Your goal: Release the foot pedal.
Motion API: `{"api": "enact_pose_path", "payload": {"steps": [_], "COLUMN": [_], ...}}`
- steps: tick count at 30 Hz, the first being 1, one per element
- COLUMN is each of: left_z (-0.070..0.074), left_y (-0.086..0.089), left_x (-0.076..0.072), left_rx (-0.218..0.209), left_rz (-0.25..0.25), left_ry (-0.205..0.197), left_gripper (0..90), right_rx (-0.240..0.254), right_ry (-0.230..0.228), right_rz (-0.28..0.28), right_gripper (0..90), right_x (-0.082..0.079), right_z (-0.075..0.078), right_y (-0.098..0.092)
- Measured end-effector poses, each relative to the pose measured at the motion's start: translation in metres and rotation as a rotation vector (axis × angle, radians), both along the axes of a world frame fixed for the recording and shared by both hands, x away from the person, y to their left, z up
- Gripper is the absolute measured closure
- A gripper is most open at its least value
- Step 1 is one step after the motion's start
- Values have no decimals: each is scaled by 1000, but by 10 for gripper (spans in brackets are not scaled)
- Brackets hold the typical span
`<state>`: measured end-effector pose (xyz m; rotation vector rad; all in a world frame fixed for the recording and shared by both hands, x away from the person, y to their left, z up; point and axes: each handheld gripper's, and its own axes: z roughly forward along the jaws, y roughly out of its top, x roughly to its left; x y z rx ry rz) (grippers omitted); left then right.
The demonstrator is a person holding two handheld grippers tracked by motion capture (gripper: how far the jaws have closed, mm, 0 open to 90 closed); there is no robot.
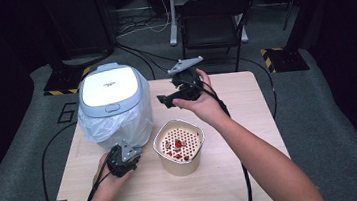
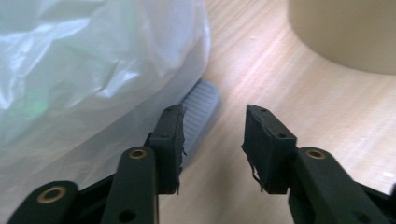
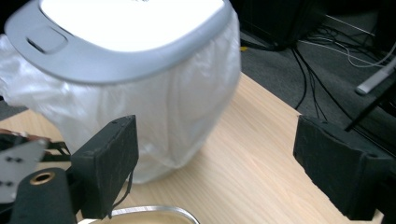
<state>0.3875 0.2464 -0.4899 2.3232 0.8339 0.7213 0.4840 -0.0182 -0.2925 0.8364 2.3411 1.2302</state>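
A bin with a white, grey-rimmed lid (image 1: 110, 87) and a white plastic liner (image 1: 118, 124) stands on the left of the wooden table (image 1: 247, 103). My left gripper (image 1: 124, 154) is low at the bin's front base. Its jaws are open, and in the left gripper view (image 2: 214, 112) the bin's ribbed grey pedal (image 2: 201, 105) lies just ahead, by the left jaw. My right gripper (image 1: 164, 100) hovers above the table and points left at the bin. In the right gripper view (image 3: 215, 126) its jaws are wide open and hold nothing, with the lid (image 3: 126, 28) ahead.
A beige container (image 1: 179, 148) with a perforated insert and red scraps stands between the two hands, close to the bin. Its wall (image 2: 345, 32) is near my left gripper. A black folding chair (image 1: 213, 19) and cables lie on the floor beyond the table.
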Motion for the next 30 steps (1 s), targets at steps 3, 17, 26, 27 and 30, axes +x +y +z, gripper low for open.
{"api": "enact_pose_path", "payload": {"steps": [3, 17, 26, 27, 30], "left_z": [1, 11, 2, 0, -4], "left_y": [-2, 11, 30, 33, 41], "left_x": [-4, -20, -31, -31, -31], "left_rx": [-22, -103, -147, -157, -180], "left_rz": [-11, -45, -13, 0, 26], "left_ry": [44, 148, 172, 175, 181], "left_gripper": [519, 446, 434, 429, 414], "right_rx": [-5, -43, -12, -9, -12], "right_ry": [-10, 5, 35, 40, 43], "right_rz": [-12, -99, -161, -168, -195], "right_gripper": [157, 209, 209, 209, 208], "right_x": [-2, -29, -50, -52, -56], "right_z": [-10, -54, -94, -98, -111], "right_y": [-18, -83, -114, -118, -128]}}
